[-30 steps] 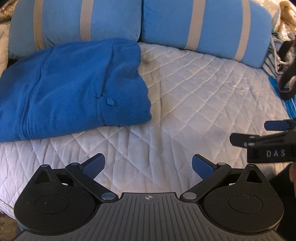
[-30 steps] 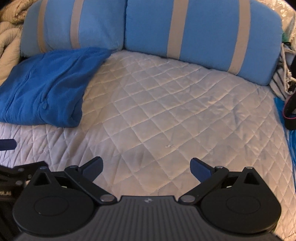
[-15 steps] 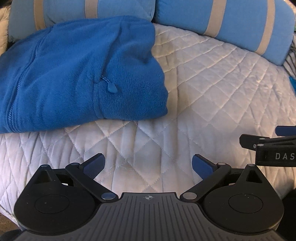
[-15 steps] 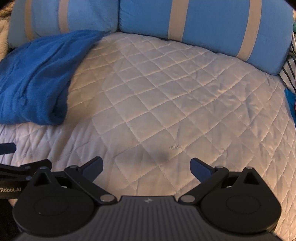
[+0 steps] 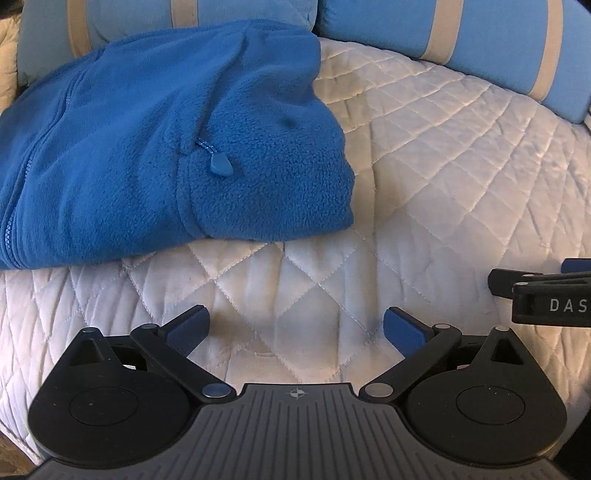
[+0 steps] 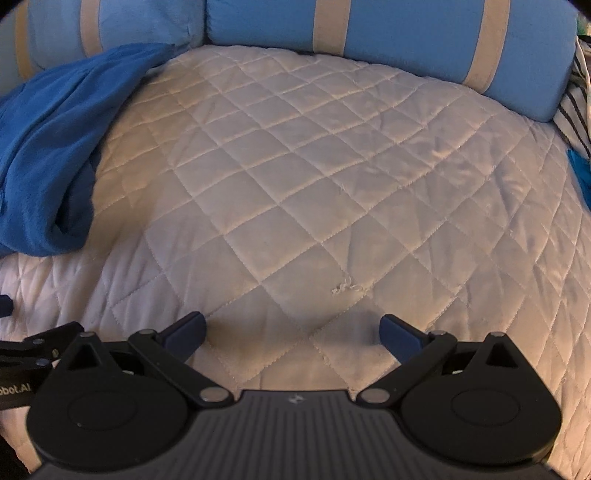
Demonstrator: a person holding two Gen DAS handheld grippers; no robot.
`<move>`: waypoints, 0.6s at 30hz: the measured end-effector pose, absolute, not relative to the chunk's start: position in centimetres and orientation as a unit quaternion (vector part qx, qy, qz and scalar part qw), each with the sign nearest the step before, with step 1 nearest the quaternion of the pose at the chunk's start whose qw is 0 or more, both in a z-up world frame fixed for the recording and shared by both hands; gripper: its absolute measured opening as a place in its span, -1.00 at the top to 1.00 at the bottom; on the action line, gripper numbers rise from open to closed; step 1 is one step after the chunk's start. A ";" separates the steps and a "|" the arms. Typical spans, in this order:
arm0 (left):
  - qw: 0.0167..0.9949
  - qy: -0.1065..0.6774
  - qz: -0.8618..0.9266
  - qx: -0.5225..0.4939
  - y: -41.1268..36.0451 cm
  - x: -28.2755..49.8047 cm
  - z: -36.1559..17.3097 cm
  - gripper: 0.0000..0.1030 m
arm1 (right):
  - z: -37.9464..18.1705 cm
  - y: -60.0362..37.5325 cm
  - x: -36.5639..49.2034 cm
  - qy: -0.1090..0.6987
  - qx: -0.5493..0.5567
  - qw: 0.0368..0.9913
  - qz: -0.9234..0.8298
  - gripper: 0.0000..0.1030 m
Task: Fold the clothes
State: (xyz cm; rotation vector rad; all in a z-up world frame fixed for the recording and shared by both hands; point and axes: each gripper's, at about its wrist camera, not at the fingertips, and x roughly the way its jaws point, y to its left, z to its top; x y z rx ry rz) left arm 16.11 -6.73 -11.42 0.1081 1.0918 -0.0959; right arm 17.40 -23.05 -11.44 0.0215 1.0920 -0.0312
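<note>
1. Fleece is lying folded on the quilt: the blue fleece jacket (image 5: 159, 147) is sitting as a thick, soft-napped bundle at the far left of the bed, its rounded fold edge facing me, its top edge touching the pillows.
2. A zipper pull (image 5: 220, 165), small and teardrop-shaped, is resting on the jacket's upper face; a long zip seam is running down its left side.
3. I am holding my left gripper (image 5: 295, 328) with jaws wide apart, gripping nothing, just short of the jacket.
4. I am holding my right gripper (image 6: 291, 332) likewise spread and unloaded, over bare quilt, with the jacket well off to its left.
5. The white quilt (image 6: 314, 177) is showing diamond stitching, with one frayed thread (image 6: 347, 287) near my right gripper.
6. Two light blue pillows (image 6: 388, 33) with beige stripes are lining the far edge.
</note>
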 end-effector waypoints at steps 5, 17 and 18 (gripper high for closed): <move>0.854 0.516 -0.042 0.056 -7.0 16.3 -11.6 -1.00 | -11.7 -23.2 17.5 0.519 0.015 0.855 -0.016 -1.00; 0.863 0.500 -0.031 0.065 -7.5 15.8 -12.0 -1.00 | -12.1 -23.3 17.5 0.499 0.002 0.867 -0.006 -1.00; 0.864 0.498 -0.031 0.065 -7.5 15.8 -12.1 -1.00 | -12.1 -23.2 17.5 0.496 0.003 0.868 -0.006 -1.00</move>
